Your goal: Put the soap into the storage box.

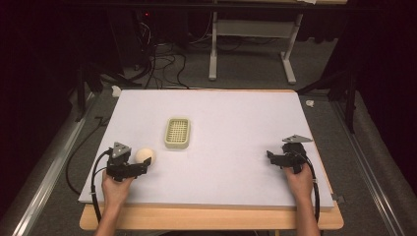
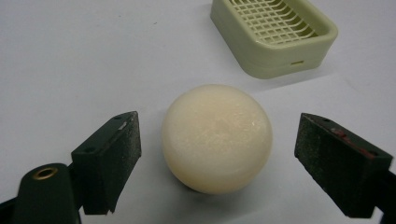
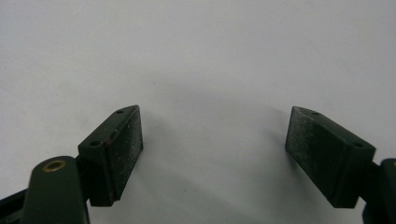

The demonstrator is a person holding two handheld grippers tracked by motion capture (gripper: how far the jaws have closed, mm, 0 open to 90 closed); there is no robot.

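Where the white worktop (image 1: 231, 123) nears its front left corner, lies a round cream soap bar (image 1: 145, 156), flat on the surface and clear of the edge. Straddled by the left gripper (image 1: 143, 165), jaws spread wide to either side. In the left gripper view, seen as a pale dome (image 2: 216, 138) sitting between the two black pads (image 2: 121, 154), a gap showing on each side, neither pad touching. Held from behind by the left hand (image 1: 115, 189), forearm coming in over the wooden front edge.

Beyond the soap, toward the middle of the worktop, stands a pale green soap dish (image 1: 177, 132) with a gridded insert, close to the soap but apart from it. In the left gripper view, placed past the soap at the upper right (image 2: 275, 35), empty grid facing up.

Near the front right corner, well apart from soap and dish, rests the right gripper (image 1: 271, 156), gripped by the right hand (image 1: 299, 179), grey three-cornered plate on top. In the right gripper view, jaws parted wide (image 3: 212, 144), bare white surface between the pads, nothing grasped.
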